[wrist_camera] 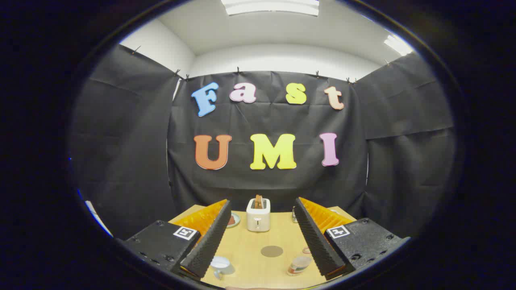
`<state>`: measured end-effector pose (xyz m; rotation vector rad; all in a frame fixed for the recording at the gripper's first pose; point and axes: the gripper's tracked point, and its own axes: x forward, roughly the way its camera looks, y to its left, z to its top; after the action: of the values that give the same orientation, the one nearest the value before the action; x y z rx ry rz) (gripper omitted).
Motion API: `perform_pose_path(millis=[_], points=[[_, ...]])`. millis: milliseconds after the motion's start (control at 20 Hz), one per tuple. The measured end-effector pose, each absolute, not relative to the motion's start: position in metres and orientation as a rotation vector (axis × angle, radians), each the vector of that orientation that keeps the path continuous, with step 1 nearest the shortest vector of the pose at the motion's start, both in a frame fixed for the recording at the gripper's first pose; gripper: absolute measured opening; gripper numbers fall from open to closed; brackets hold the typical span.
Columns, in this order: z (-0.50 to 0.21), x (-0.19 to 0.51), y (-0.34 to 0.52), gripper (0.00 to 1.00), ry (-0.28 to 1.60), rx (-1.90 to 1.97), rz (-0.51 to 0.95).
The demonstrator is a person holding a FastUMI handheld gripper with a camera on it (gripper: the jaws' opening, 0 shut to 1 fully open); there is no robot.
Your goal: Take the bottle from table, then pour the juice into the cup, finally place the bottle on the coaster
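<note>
Two fingers of the tool [264, 266] spread wide, nothing between them — held above the wooden worktop [258, 241]. Bottle [298, 266] stands just inside the right finger, at about 4 o'clock from the round grey coaster [271, 251], apart from it. Cup [220, 264] sits by the left finger's tip, at 8 o'clock from the coaster. Toaster [258, 215] at 12 o'clock beyond the coaster — toast poking up; small plate [234, 220] to its left.
</note>
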<state>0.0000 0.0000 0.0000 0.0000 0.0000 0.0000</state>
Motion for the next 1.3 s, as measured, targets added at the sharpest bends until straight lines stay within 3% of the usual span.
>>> perform_pose_path(millis=[1300], points=[[-0.023,0.007,-0.03,1.0,-0.009,0.012,-0.022]])
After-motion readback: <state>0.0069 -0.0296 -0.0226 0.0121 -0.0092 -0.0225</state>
